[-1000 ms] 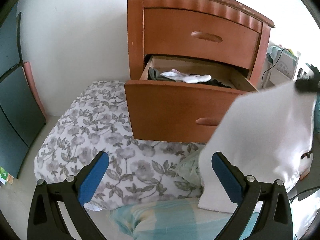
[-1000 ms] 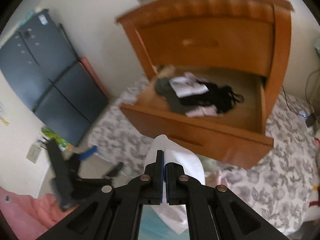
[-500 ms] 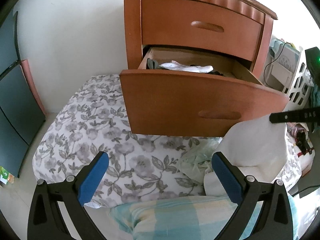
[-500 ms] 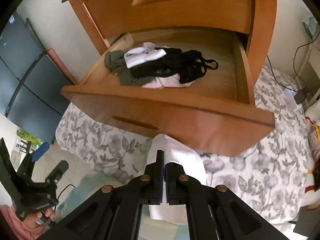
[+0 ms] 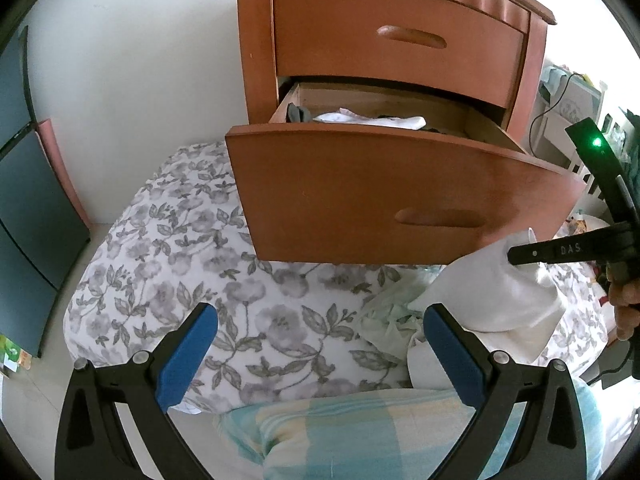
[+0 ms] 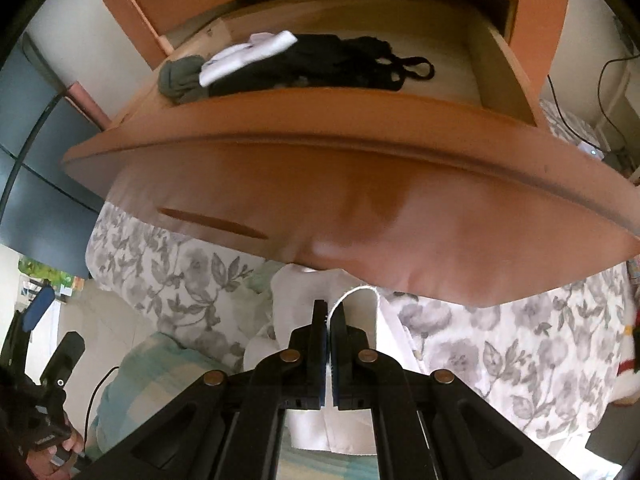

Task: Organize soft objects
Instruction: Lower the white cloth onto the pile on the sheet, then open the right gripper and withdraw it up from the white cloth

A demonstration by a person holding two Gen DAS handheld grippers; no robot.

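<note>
One white cloth is the piece in play, pinched at its top edge by the right gripper, jaws clamped tight on the fabric. It hangs low, just below the open drawer front and over the floral sheet, touching the crumpled pale-green cloth. Holding it by an edge lets it drape free, ready for a fold or a lift over the drawer lip, I'd judge. Left gripper waits with jaws spread wide and empty, probably to catch a loose corner. Inside the drawer lie folded clothes, space beside them.
</note>
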